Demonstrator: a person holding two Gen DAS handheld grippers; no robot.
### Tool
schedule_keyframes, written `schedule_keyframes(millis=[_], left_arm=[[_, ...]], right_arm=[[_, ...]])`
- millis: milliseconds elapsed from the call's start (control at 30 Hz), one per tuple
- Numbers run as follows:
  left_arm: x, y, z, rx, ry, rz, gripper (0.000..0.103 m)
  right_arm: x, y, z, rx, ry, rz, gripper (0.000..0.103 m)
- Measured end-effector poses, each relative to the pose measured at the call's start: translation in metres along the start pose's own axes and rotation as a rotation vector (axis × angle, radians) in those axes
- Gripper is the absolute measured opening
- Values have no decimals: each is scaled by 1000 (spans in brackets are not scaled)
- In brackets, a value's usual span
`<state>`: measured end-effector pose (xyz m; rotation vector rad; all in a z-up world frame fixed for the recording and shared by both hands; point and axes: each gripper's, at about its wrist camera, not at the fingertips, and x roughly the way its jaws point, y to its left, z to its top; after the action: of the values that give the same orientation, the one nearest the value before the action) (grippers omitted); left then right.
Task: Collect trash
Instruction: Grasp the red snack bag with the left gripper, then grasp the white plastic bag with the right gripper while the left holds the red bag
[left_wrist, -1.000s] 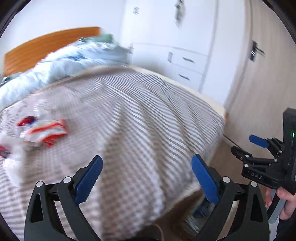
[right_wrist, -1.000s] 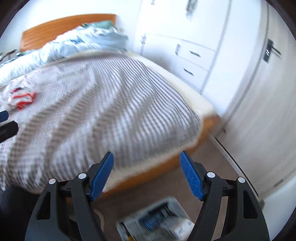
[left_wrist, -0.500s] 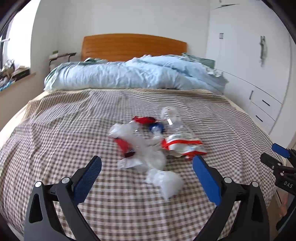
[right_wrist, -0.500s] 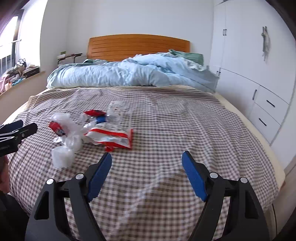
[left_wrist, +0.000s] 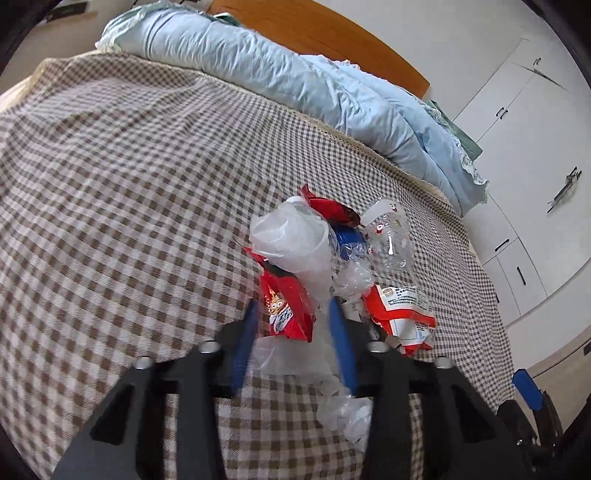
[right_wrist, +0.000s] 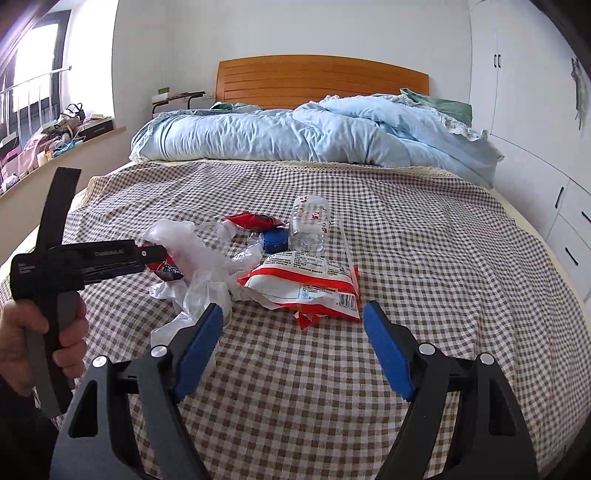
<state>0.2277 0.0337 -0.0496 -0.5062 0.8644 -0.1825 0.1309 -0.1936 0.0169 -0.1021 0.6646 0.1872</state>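
L hand-held gripper (left_wrist: 291, 325) swung in from bed edge to trash pile, jaws closing around red snack packet (left_wrist: 286, 308) at 6 o'clock of pile.

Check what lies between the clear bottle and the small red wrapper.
A blue lid lies between the small red wrapper and the clear bottle, on the checked bedspread; the right wrist view shows it clearly.

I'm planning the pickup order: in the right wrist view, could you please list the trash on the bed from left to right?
Left gripper on a red wrapper → white plastic bag → blue cap → clear bottle → red-and-white snack bag.
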Motion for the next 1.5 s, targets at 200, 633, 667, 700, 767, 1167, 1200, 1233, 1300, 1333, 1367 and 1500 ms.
schedule_keyframes(millis=[200,633,667,700,767,1167,1200,1233,1300,1333,1367,1500], left_arm=[[-30,11,3,33,-122,41,2],[-94,58,32,3,-315,164,2],[-95,60,33,3,-316,168,2],[-95,65,34,-14,-312,171,2],[-92,74,35,-50,-299,188,2],[-87,90,36,-92,-278,200,2],[-88,90,36,-92,-280,200,2],[-89,90,36,-90,-284,200,2],[-89,87,36,-77,-288,206,2],[-88,86,36,-71,-283,204,2],[-87,85,36,-66,-276,193,2],[-85,68,32,-15,-271,173,2]], right_arm=[[24,4,0,1,35,3,75],[90,94,48,-111,102,208,75],[98,103,50,-121,118,223,75],[106,114,52,-149,138,244,75],[123,135,55,-234,184,248,75],[171,164,59,-333,322,238,9],[159,162,65,-313,288,250,7],[147,156,71,-290,243,258,7],[125,141,81,-261,163,219,7],[116,132,84,-238,142,205,7],[108,120,87,-211,124,196,7],[73,87,87,-160,75,153,7]])
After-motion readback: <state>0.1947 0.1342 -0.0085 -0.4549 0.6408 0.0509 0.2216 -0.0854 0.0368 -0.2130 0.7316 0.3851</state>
